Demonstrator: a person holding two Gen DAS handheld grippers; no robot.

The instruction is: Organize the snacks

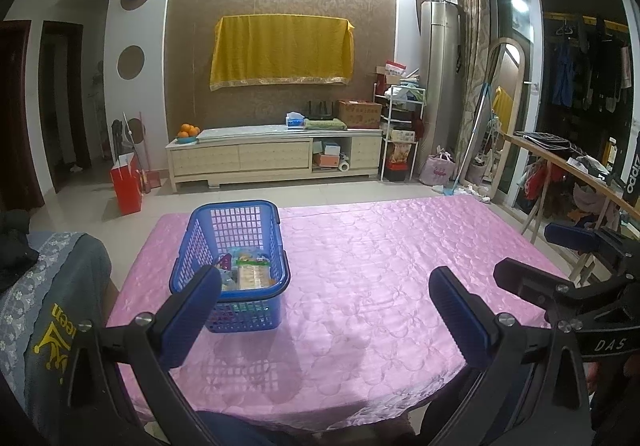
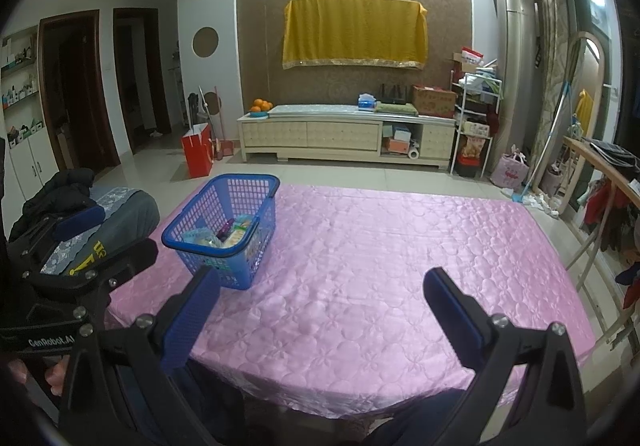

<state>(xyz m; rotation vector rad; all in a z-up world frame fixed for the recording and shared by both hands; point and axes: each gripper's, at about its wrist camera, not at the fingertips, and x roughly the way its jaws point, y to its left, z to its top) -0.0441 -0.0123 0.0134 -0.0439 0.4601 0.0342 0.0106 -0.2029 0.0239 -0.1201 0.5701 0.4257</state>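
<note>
Left wrist view puts the blue basket (image 1: 230,266) just ahead and left of your left gripper (image 1: 324,310), on the pink quilted cloth (image 1: 380,266), its long axis running away from you — the snack packets (image 1: 250,272) already lie inside, though the individual wrappers are too blurred to name. Your right gripper (image 2: 322,306) sits further off to the basket's right. Both are held level above the near edge, jaws spread wide, gripping nothing.

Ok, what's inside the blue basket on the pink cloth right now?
The blue basket holds several snack packets, lying low at the bottom: a yellowish pack and a dark one. What lies beneath them is covered, and the labels are too small to read.
</note>
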